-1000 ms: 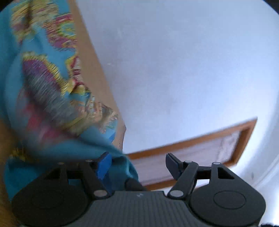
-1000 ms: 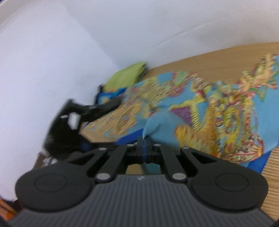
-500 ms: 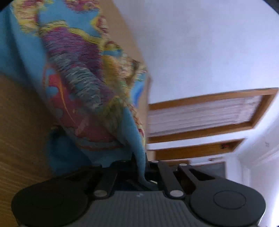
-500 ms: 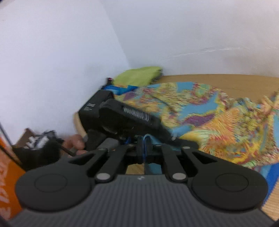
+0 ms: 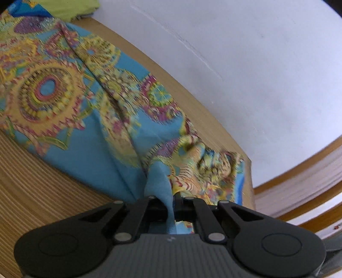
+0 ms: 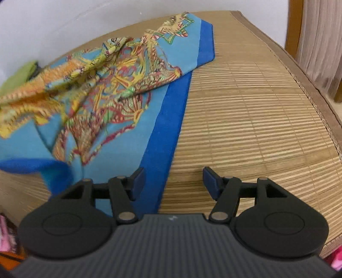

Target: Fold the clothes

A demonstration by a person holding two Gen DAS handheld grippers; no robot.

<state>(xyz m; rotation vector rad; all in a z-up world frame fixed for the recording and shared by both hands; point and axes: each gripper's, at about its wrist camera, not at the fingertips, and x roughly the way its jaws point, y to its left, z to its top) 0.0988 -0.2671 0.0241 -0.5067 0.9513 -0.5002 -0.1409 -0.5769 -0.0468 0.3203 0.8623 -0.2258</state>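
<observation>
While its fingers are pressed together on a pinch of turquoise fabric, the left gripper (image 5: 171,197) holds the patterned cloth (image 5: 70,89) just above the woven bamboo mat (image 5: 34,188). From that pinch the cloth runs away in rumpled folds across the mat toward a white wall (image 5: 245,64). A green garment (image 5: 70,8) lies at the cloth's far end.

The right gripper (image 6: 172,181) has its blue-padded fingers (image 6: 210,181) spread wide with nothing between them, hovering over the cloth's dark blue border (image 6: 168,119) and the bare mat (image 6: 256,119). Beyond it the cloth lies crumpled, its far corner flat near the mat's brown edging (image 6: 288,62). A beige curtain (image 6: 320,32) hangs at the right.
</observation>
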